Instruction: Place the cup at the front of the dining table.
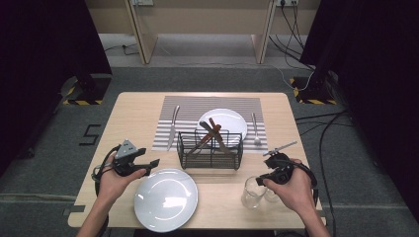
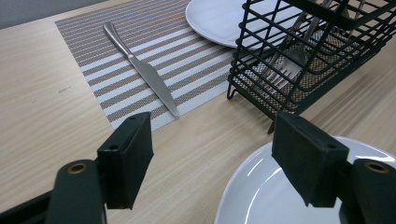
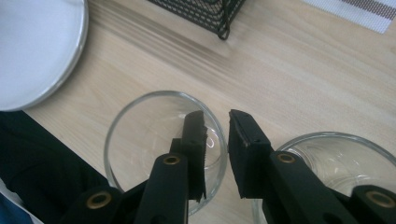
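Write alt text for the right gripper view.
The right gripper straddles the rim of a clear drinking glass, one black jaw inside and one outside, a narrow gap between them. A second glass stands beside it on the wooden table, with a white plate and a black wire basket beyond.

The high view looks forward and down from above the person's side, taking in the whole desk [image 1: 128, 118]. The left gripper view sits low and close, facing the wire basket [image 2: 299, 56] and striped mat [image 2: 140, 42]. The right gripper view looks steeply down, very near a glass [image 3: 140, 126]. Both gripper views share the near plate [image 2: 261, 186] and basket.
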Motion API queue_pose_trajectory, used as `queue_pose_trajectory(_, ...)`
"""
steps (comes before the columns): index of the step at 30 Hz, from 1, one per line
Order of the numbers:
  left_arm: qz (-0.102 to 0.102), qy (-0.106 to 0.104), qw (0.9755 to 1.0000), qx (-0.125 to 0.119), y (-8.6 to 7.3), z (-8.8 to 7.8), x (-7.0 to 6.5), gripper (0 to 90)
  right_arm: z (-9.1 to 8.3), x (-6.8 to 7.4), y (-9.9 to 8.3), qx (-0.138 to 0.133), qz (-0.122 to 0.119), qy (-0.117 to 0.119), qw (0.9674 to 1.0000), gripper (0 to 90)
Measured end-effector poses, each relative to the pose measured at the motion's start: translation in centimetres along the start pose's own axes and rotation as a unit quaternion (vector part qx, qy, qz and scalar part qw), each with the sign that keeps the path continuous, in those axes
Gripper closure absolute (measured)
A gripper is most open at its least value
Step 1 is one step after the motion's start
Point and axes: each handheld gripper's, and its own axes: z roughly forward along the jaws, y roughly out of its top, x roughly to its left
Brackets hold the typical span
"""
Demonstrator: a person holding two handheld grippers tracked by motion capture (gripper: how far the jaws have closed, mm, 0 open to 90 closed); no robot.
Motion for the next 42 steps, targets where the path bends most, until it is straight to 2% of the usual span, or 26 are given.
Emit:
queue_pose_trajectory(3,0.002,-0.002,1.0000,0.000,0.0,0.0,-0.1,28.4,0.3,-0.1,-0.1,0.005,-0.004,0.001,1.0000,80.8)
queue_pose_trajectory(22,0.017,-0.011,0.9998,-0.007,0.3,-0.1,-0.9,27.9,0.6,0.6,0.5,-0.004,-0.018,-0.013,0.9998,82.2)
queue_pose_trajectory(35,0.023,-0.017,0.9995,-0.012,0.5,-0.3,-1.5,27.7,1.6,2.3,2.0,-0.002,-0.040,-0.017,0.9991,82.7)
queue_pose_trajectory(42,0.023,-0.018,0.9995,-0.013,0.5,-0.3,-1.6,27.7,2.3,3.3,3.0,-0.001,-0.048,-0.010,0.9988,82.7)
